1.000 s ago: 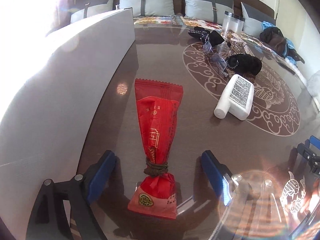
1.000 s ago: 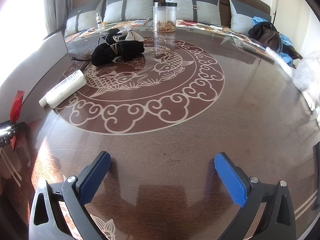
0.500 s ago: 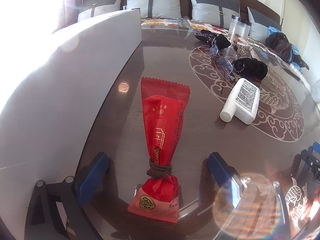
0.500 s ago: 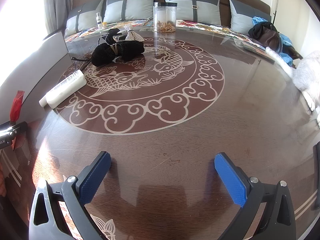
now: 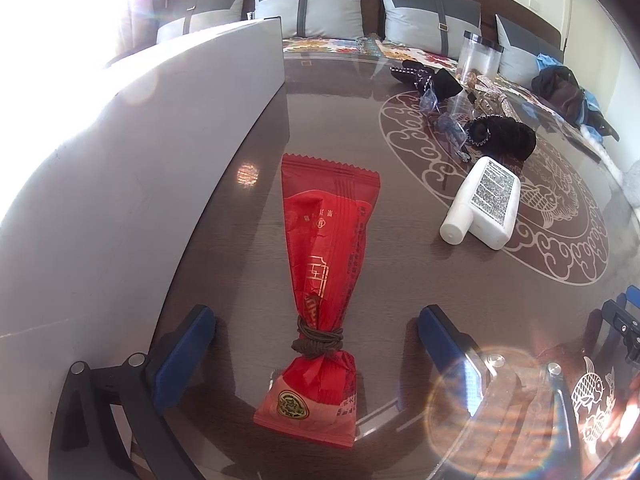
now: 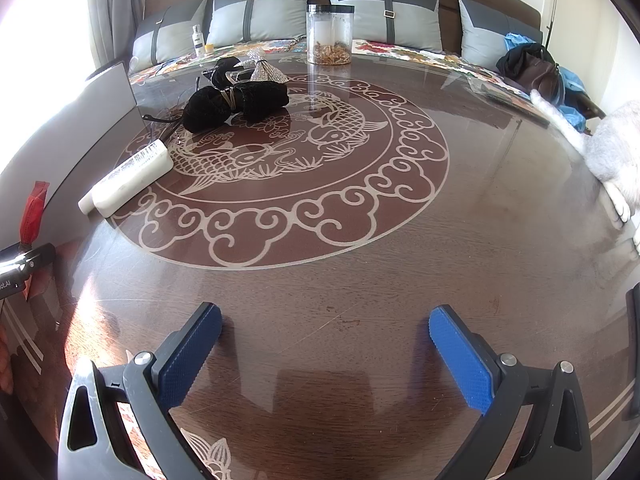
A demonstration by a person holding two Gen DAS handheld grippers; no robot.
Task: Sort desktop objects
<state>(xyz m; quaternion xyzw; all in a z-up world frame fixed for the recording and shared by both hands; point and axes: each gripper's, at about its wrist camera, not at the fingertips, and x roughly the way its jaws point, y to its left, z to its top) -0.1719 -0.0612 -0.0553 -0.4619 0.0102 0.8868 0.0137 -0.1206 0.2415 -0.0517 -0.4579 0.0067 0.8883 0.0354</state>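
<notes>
Dark round table (image 6: 440,240), carp inlay; grey-cushioned sofa (image 6: 384,12) behind; bright window (image 6: 24,20) left.

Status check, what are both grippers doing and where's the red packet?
Left gripper open, straddling the red packet, not touching. Right gripper open over bare table. White bottle off to the side, nothing blocking.

one red packet (image 5: 326,264), one white bottle (image 5: 486,204) (perhaps two black bundles (image 6: 236,100))
</notes>
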